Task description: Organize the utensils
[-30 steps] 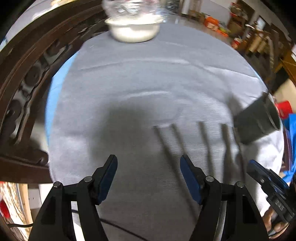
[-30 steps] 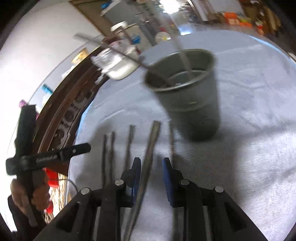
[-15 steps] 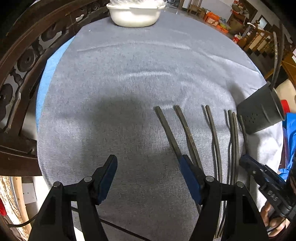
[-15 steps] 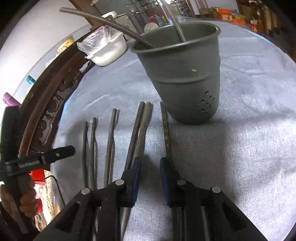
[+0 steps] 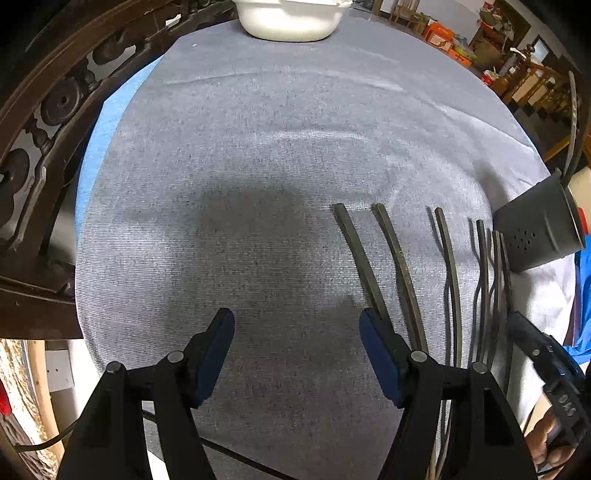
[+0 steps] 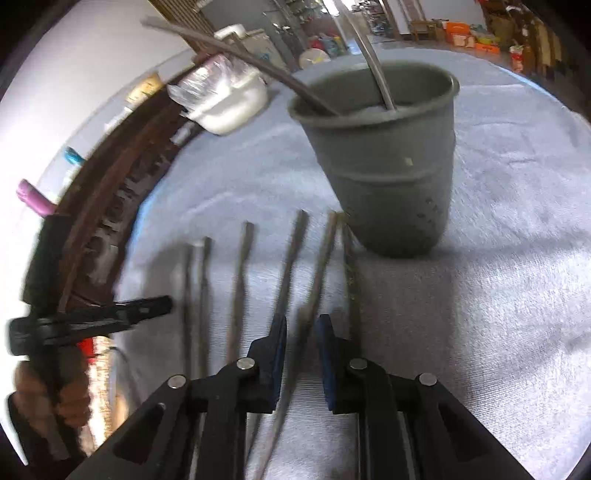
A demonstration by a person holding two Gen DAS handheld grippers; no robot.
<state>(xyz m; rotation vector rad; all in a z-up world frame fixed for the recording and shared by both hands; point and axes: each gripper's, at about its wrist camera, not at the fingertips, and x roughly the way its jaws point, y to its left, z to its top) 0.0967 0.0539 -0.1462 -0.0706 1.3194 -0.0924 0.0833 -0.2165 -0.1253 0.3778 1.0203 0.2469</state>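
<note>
Several dark flat utensils [image 5: 448, 266] lie side by side on the grey cloth [image 5: 240, 166], handles pointing away from me. A grey perforated holder cup [image 6: 388, 166] stands upright just beyond them with two utensils [image 6: 258, 70] leaning in it. My right gripper [image 6: 301, 325] hangs low over the row; its jaws are closing with one handle [image 6: 317, 266] running between them, and a gap still shows on both sides. My left gripper [image 5: 295, 321] is open over bare cloth, its right finger above the leftmost utensil [image 5: 354, 251]. The cup [image 5: 539, 229] sits at the right edge there.
A white bowl [image 5: 291, 18] covered in plastic stands at the far side of the cloth. A carved dark wooden chair back [image 5: 44, 110] curves along the left. The cloth's edge drops off close to the cup on the right.
The left gripper has sunk toward the cloth, still open. The right gripper's jaws have narrowed around one utensil handle.
</note>
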